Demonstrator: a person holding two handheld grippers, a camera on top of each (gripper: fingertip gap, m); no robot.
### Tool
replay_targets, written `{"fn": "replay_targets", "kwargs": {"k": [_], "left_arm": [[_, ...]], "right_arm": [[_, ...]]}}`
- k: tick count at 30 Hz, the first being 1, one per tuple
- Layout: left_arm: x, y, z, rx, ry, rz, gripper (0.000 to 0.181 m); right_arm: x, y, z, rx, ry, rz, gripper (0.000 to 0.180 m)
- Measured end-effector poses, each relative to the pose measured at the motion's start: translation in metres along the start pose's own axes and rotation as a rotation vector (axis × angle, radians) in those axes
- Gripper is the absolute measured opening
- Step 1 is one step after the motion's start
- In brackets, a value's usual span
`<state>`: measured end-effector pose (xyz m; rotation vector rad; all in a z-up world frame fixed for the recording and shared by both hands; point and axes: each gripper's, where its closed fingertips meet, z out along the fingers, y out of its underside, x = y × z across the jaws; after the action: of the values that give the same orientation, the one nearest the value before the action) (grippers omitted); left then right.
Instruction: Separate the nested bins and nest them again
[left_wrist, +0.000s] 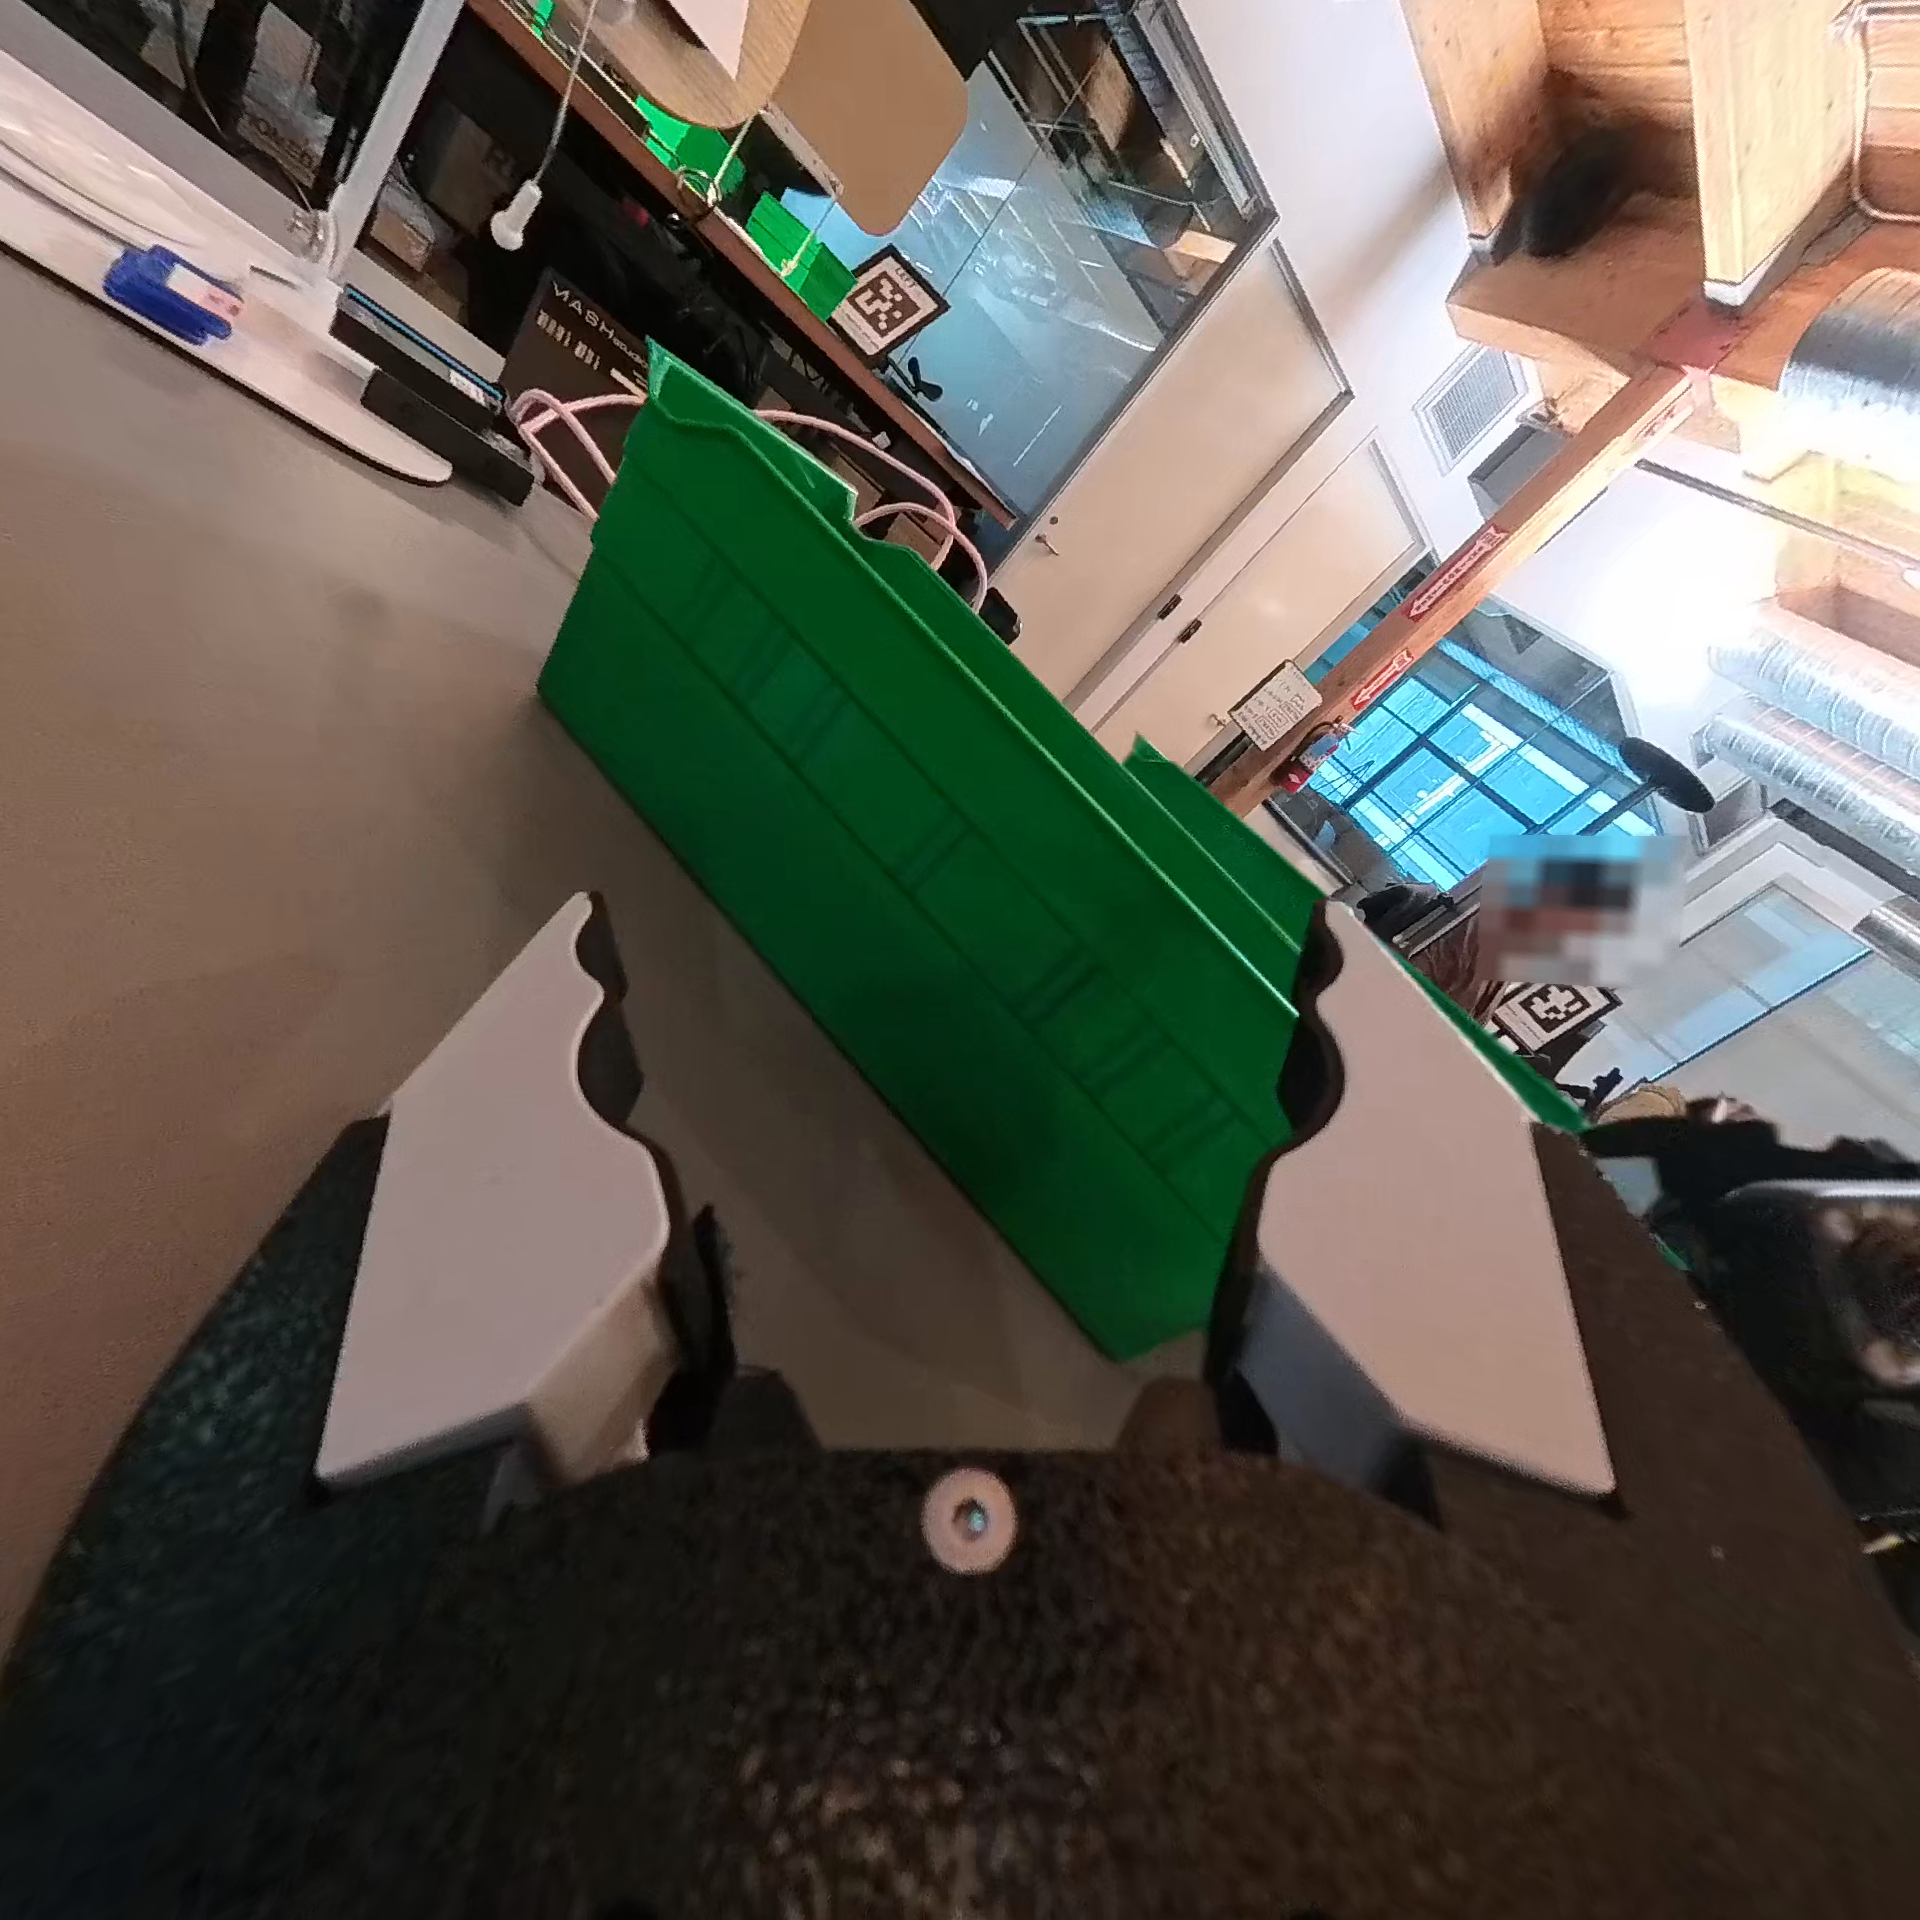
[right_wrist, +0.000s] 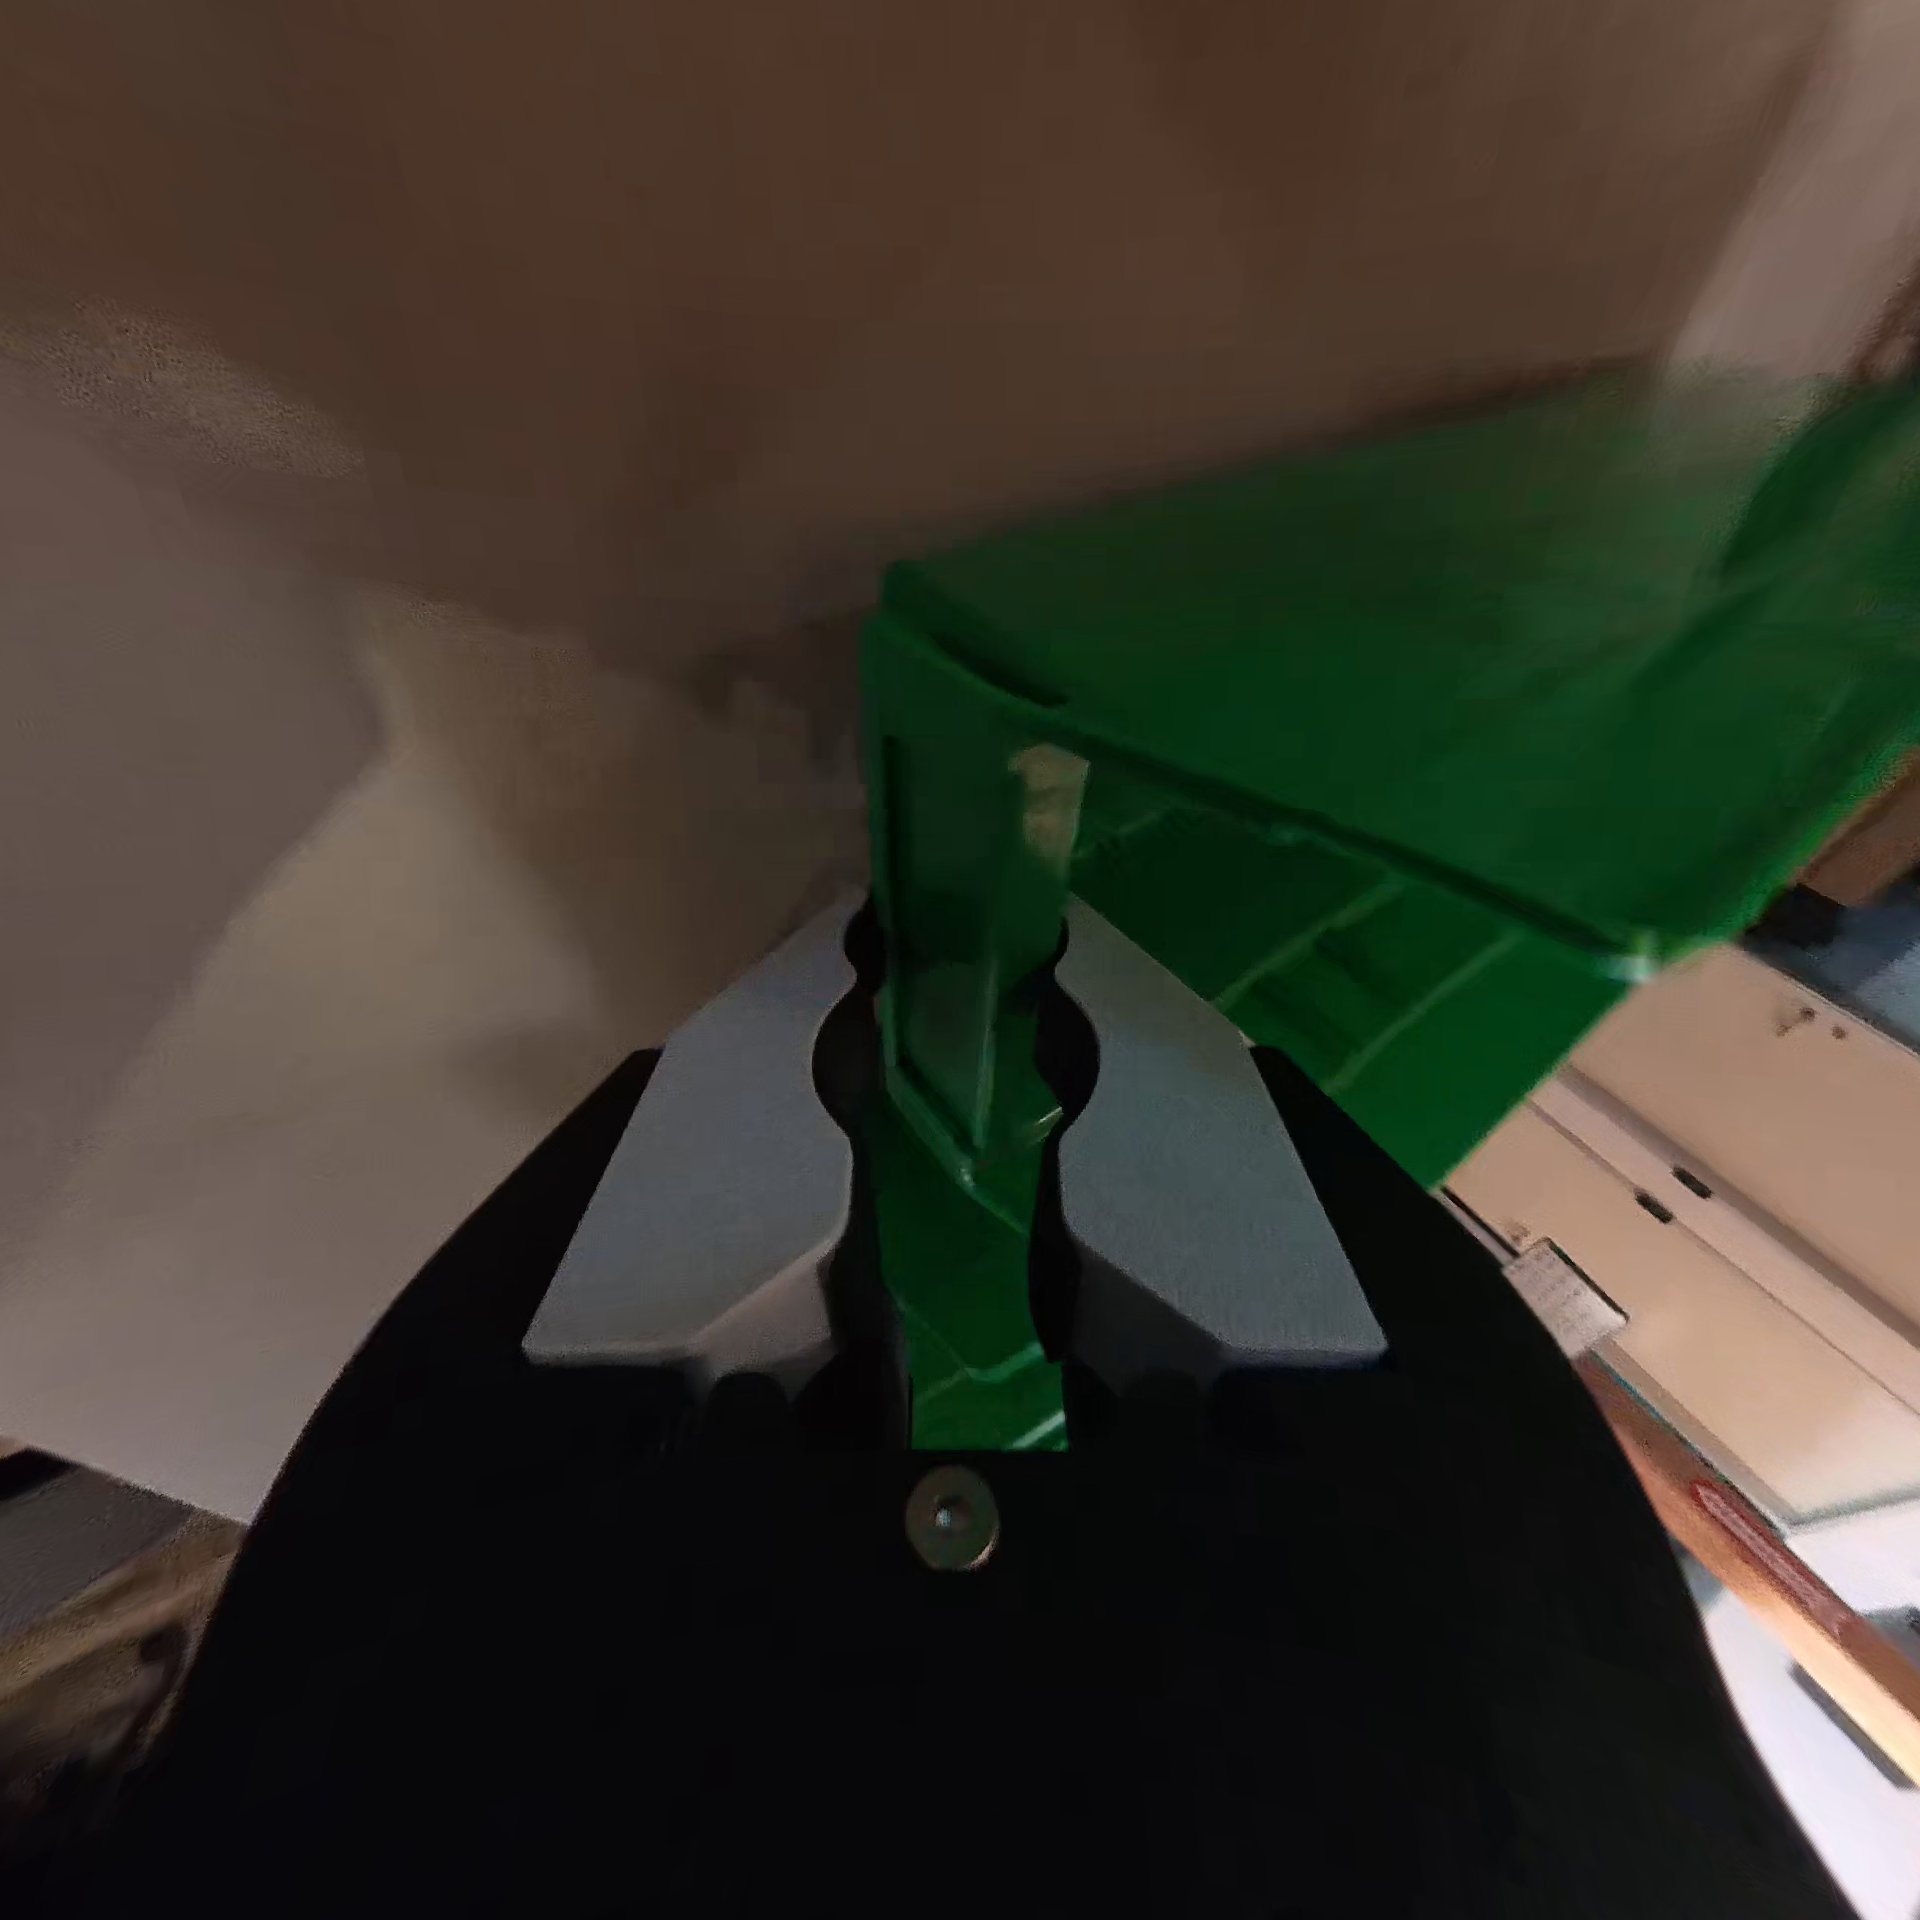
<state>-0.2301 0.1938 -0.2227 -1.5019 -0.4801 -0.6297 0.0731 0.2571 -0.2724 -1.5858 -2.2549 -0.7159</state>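
Observation:
In the left wrist view a green plastic bin (left_wrist: 894, 831) stands on the grey table (left_wrist: 260, 727), its long ribbed side facing me. A second green edge (left_wrist: 1205, 821) shows just behind its rim. My left gripper (left_wrist: 956, 935) is open and empty, close to the bin's near end, its right finger beside the bin's corner. In the right wrist view my right gripper (right_wrist: 961, 940) is shut on the wall of a green bin (right_wrist: 1351, 748), which is lifted and tilted; the view is blurred.
At the far left of the table lie a white board (left_wrist: 208, 312) with a blue object (left_wrist: 171, 291), a black box (left_wrist: 447, 416) and pink cables (left_wrist: 582, 416). Shelves with green boxes (left_wrist: 800, 249) stand behind. A person sits at the right.

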Motion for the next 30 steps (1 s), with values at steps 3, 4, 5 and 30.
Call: {"fn": "replay_targets", "kwargs": {"k": [3,4,5,30], "left_arm": [[0.002,-0.005,-0.002,0.028,0.005,0.014,0.131],[0.003,-0.01,-0.004,0.053,0.009,0.027,0.132],[0.004,-0.015,-0.007,0.081,0.006,0.041,0.133],[0.0,-0.042,-0.026,0.229,-0.056,0.112,0.131]], "right_arm": [[0.019,-0.005,-0.026,0.079,0.062,0.017,0.025],[0.025,-0.009,-0.036,0.103,0.093,0.018,0.025],[0.033,-0.013,-0.046,0.115,0.143,0.01,0.025],[0.048,-0.15,-0.097,0.356,0.234,-0.182,0.025]]}}
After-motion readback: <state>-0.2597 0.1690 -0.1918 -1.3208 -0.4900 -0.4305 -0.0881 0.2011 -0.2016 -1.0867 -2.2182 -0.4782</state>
